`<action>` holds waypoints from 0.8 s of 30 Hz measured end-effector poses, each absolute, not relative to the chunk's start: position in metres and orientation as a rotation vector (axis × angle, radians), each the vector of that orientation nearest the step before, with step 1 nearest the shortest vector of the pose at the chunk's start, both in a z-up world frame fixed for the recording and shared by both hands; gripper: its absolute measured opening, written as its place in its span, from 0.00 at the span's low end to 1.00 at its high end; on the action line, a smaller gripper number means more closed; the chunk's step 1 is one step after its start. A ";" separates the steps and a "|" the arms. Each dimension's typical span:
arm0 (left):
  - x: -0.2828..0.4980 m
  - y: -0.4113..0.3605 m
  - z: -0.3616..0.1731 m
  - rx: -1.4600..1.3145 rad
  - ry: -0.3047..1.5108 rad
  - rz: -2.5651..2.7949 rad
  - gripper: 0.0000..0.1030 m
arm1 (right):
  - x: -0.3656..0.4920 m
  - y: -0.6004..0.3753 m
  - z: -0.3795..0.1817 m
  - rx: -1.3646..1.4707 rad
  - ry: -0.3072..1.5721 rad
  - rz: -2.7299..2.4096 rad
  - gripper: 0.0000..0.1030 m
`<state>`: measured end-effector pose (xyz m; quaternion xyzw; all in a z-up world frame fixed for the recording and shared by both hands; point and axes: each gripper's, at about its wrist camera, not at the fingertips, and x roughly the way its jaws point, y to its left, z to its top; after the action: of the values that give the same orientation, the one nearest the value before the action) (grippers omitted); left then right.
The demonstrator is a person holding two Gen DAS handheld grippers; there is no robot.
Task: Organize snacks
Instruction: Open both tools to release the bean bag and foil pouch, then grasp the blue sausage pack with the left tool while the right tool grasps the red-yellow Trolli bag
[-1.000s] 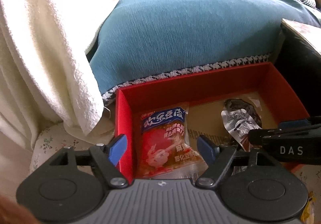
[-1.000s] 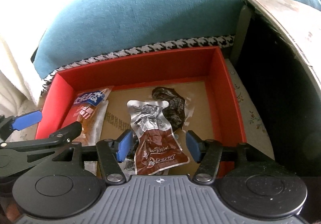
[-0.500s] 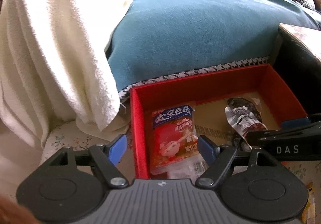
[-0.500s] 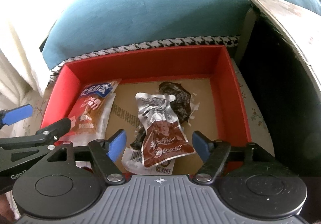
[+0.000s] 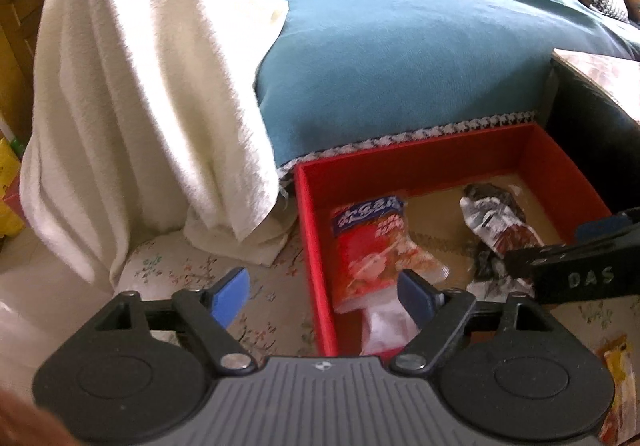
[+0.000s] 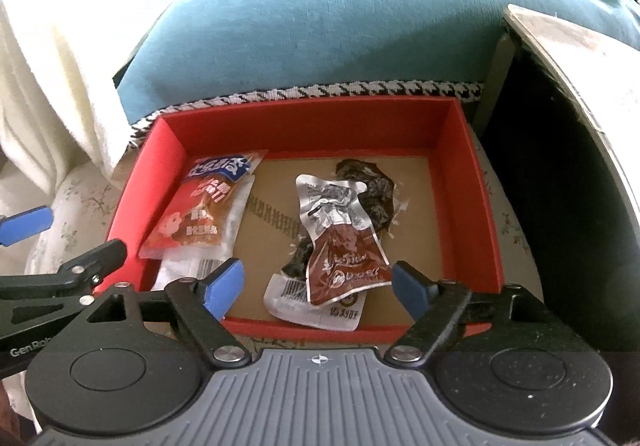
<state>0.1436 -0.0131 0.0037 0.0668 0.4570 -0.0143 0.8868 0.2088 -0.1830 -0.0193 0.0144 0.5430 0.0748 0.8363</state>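
We are holding the left gripper (image 5: 322, 296) with its blue-tipped fingers spread apart and empty, straddling the left wall of the shallow red cardboard box (image 6: 468, 182). Inside, the red-and-blue plastic snack packet (image 6: 200, 214) is lying at the left, and the silver-and-brown foil snack pouches (image 6: 340, 242) are lying mid-box. The right gripper (image 6: 318, 284) is hovering apart and empty above the near rim. We judge that both are between placements; the next move calls for fetching the yellow snack packet (image 5: 618, 374) outside the box.
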 end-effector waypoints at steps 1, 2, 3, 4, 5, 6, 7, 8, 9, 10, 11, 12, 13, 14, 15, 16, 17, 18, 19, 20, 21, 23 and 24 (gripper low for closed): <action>0.142 -0.009 0.003 0.134 0.957 -0.028 0.75 | 0.208 -0.183 -0.019 0.031 1.149 0.156 0.84; 0.140 -0.004 0.002 0.128 0.965 -0.025 0.75 | 0.206 -0.183 -0.018 0.031 1.150 0.155 0.84; 0.138 0.000 0.002 0.122 0.972 -0.022 0.75 | 0.205 -0.183 -0.018 0.028 1.149 0.158 0.84; 0.136 0.005 0.001 0.114 0.983 -0.019 0.75 | 0.204 -0.183 -0.017 0.026 1.148 0.160 0.84; 0.134 0.009 0.000 0.106 0.993 -0.015 0.75 | 0.203 -0.183 -0.016 0.026 1.149 0.160 0.84; 0.131 0.015 -0.002 0.098 1.004 -0.009 0.75 | 0.202 -0.183 -0.016 0.027 1.150 0.161 0.84; 0.128 0.020 -0.004 0.090 1.014 0.000 0.75 | 0.201 -0.183 -0.015 0.029 1.148 0.163 0.84; 0.124 0.023 -0.006 0.084 1.025 0.008 0.75 | 0.201 -0.183 -0.014 0.030 1.147 0.164 0.84; 0.120 0.027 -0.009 0.077 1.039 0.014 0.75 | 0.200 -0.183 -0.013 0.031 1.147 0.165 0.84; 0.116 0.029 -0.012 0.070 1.052 0.018 0.75 | 0.199 -0.183 -0.013 0.031 1.145 0.167 0.84; 0.112 0.031 -0.015 0.065 1.069 0.019 0.75 | 0.199 -0.183 -0.012 0.031 1.144 0.171 0.84; 0.109 0.033 -0.019 0.062 1.087 0.017 0.75 | 0.198 -0.182 -0.011 0.030 1.144 0.175 0.84; 0.106 0.033 -0.022 0.061 1.103 0.015 0.76 | 0.197 -0.181 -0.011 0.027 1.144 0.178 0.84; 0.104 0.033 -0.026 0.058 1.117 0.015 0.76 | 0.197 -0.180 -0.010 0.024 1.143 0.183 0.85; 0.102 0.032 -0.030 0.058 1.128 0.016 0.76 | 0.196 -0.179 -0.009 0.020 1.142 0.187 0.85; 0.099 0.031 -0.034 0.061 1.141 0.017 0.75 | 0.195 -0.178 -0.008 0.016 1.141 0.192 0.85; 0.098 0.030 -0.038 0.067 1.152 0.017 0.76 | 0.193 -0.177 -0.008 0.013 1.141 0.196 0.85; 0.097 0.028 -0.041 0.075 1.162 0.018 0.76 | 0.192 -0.176 -0.007 0.010 1.140 0.200 0.85; 0.097 0.026 -0.045 0.082 1.172 0.019 0.76 | 0.190 -0.176 -0.006 0.009 1.139 0.203 0.85; 0.097 0.026 -0.048 0.084 1.181 0.019 0.76 | 0.189 -0.177 -0.005 0.009 1.138 0.204 0.85; 0.098 0.026 -0.051 0.082 1.189 0.018 0.76 | 0.188 -0.178 -0.004 0.008 1.137 0.206 0.85; 0.100 0.027 -0.058 0.074 1.211 0.031 0.76 | 0.185 -0.180 -0.002 0.008 1.134 0.205 0.86; 0.100 0.028 -0.062 0.067 1.223 0.039 0.76 | 0.184 -0.181 -0.001 0.011 1.133 0.203 0.86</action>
<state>0.1003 0.0282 -0.0618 0.0313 0.5738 0.0182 0.8182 0.1845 -0.1805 -0.0013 0.0050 0.5356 0.0961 0.8390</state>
